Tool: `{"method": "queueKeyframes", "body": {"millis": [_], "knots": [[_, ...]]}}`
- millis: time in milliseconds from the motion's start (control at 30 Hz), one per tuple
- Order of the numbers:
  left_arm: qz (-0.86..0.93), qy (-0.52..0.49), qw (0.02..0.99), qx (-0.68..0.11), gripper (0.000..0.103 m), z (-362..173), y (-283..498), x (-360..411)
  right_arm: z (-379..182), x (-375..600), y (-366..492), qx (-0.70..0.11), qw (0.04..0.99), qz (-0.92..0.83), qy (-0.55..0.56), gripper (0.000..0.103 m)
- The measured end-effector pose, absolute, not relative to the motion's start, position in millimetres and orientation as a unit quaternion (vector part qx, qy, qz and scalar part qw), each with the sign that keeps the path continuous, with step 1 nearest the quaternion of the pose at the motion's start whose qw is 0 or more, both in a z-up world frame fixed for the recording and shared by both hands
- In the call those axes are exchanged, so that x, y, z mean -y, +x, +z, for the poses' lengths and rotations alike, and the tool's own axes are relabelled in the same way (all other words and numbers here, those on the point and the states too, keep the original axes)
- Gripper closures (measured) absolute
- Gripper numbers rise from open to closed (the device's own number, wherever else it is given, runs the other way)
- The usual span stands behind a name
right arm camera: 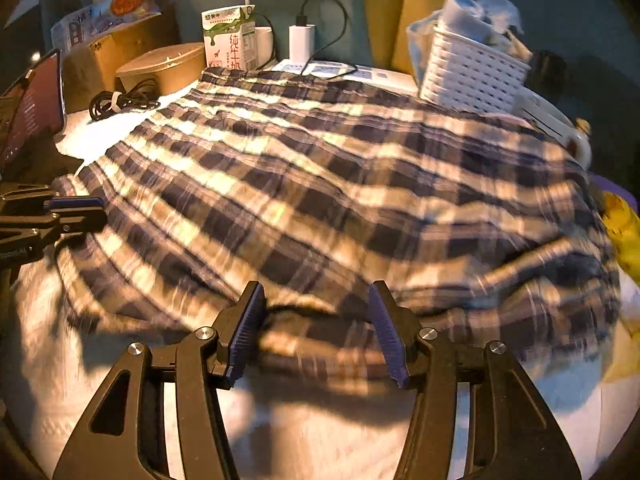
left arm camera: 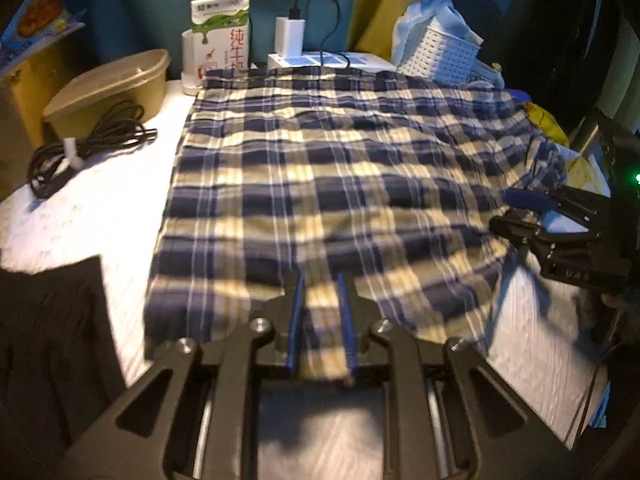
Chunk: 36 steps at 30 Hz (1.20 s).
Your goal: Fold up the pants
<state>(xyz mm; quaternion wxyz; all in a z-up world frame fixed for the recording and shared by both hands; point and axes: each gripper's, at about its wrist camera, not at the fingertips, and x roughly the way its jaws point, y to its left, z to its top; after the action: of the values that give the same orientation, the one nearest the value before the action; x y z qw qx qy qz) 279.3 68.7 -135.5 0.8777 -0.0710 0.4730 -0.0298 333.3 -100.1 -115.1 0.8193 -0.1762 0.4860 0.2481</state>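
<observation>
Blue and cream plaid pants lie spread flat on a white table; they fill the right wrist view too. My left gripper sits at the near hem, its blue pads close together with a strip of plaid cloth between them. My right gripper is wide open over the near edge of the pants, nothing between its pads. The right gripper also shows at the right of the left wrist view, at the pants' right edge. The left gripper shows at the left of the right wrist view.
At the back stand a milk carton, a white charger on a power strip, a white slotted basket and a tan lidded bowl. A coiled black cable lies left. Dark cloth lies near left. A phone stands left.
</observation>
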Motion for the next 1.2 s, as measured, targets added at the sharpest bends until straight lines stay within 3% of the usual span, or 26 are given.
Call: {"method": "queueKeyframes", "body": {"millis": [200,400,933,1200], "knots": [[-0.084,-0.04,0.91,-0.403,0.085,-107.2,256.9,-42.0,-109.5,110.0,311.8,-0.489,0.824,0.236,-0.165,0.046],[-0.099,-0.067,0.874,-0.472,0.085,-139.9,275.6,-27.1,-91.9,105.4,310.1,-0.466,0.835,0.246,-0.157,0.046],[-0.072,-0.095,0.88,-0.46,0.085,-133.4,228.6,-33.2,-118.2,57.1,295.1,-0.476,0.802,0.312,-0.181,0.046],[-0.055,-0.074,0.916,-0.391,0.085,-98.0,248.1,-70.0,-100.7,69.3,282.9,-0.463,0.812,0.312,-0.17,0.046]]}}
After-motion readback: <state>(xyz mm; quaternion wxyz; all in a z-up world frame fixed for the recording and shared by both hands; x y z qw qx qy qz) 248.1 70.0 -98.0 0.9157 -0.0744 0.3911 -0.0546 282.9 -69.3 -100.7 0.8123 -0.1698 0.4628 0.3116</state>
